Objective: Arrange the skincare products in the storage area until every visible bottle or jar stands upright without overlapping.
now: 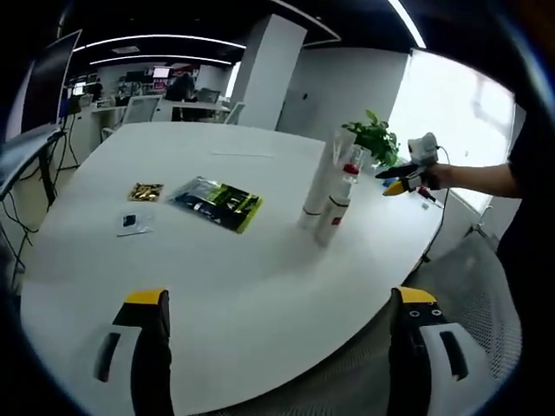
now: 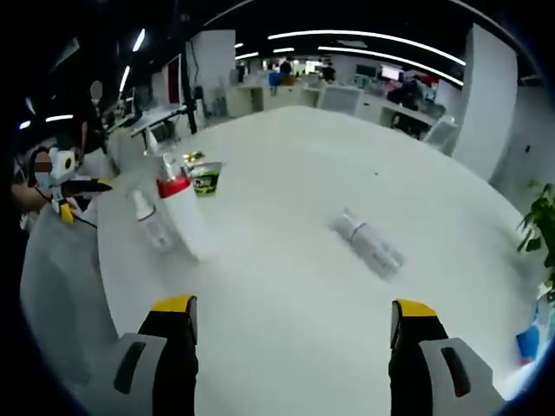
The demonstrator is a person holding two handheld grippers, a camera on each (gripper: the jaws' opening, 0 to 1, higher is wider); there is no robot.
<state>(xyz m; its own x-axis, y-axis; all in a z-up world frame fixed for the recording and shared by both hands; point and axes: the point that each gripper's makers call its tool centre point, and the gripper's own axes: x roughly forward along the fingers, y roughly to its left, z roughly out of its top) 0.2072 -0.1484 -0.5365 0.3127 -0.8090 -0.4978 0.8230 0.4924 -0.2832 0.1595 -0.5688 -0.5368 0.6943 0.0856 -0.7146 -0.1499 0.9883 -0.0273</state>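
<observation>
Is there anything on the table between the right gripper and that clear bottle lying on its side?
Nothing visible. In the right gripper view, bare white table runs from the open right gripper to the lying bottle. The standing bottles are off to one side.

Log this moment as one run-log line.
left gripper: open, empty | right gripper: open, empty | tall white tube and red-capped bottle: upright on white table | clear bottle: lying flat, not yet stood up

Green potted plant (image 1: 375, 139) (leafy) behind white table (image 1: 234, 286); office chairs (image 1: 139, 108) beyond.
</observation>
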